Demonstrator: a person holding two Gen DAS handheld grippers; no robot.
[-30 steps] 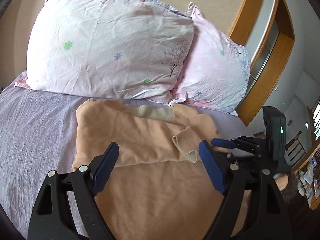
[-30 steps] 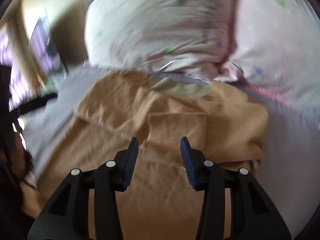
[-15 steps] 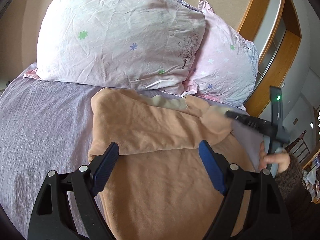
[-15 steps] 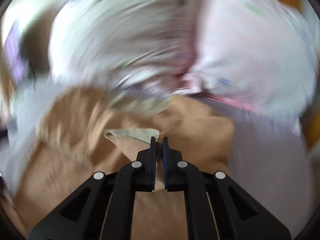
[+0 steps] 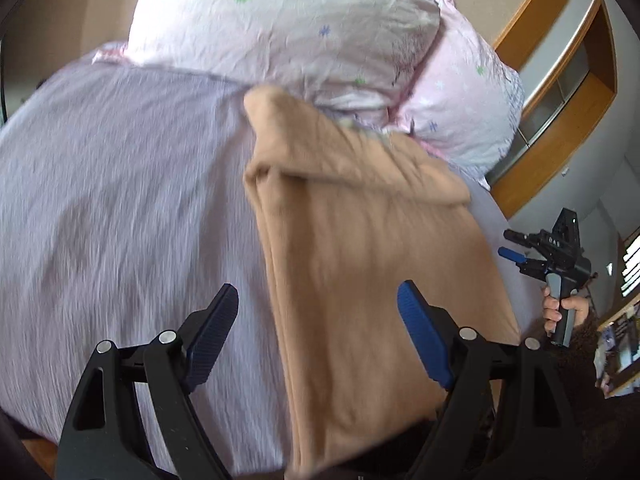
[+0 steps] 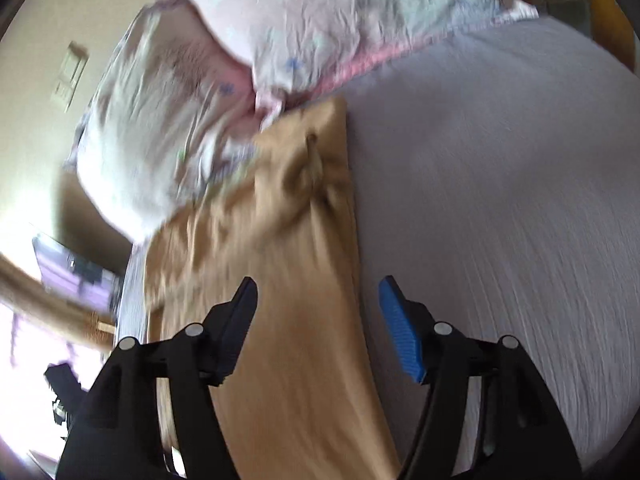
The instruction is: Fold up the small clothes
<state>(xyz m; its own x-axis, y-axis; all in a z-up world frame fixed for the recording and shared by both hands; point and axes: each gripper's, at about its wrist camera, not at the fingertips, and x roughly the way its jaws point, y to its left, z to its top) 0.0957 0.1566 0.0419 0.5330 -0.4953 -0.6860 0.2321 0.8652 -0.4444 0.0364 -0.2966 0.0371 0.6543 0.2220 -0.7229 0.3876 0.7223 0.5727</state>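
A tan garment [image 5: 372, 264] lies folded into a long strip on the lilac bed sheet [image 5: 120, 208], its far end folded over near the pillows. My left gripper [image 5: 320, 334] is open and empty, held above the garment's left edge. My right gripper [image 6: 320, 320] is open and empty above the garment's [image 6: 288, 280] right edge, and it also shows in the left wrist view [image 5: 516, 258], held off the bed's right side. The garment's near end hangs over the bed edge.
Two flowered white-and-pink pillows [image 5: 304, 24] lie at the head of the bed, touching the garment's far end. A wooden frame [image 5: 560, 128] stands to the right. Bare lilac sheet [image 6: 500, 200] spreads to the garment's right.
My right gripper let go of the garment's flap, opened and drew back to the right. The flap now lies folded in. My left gripper moved left and closer, staying open.
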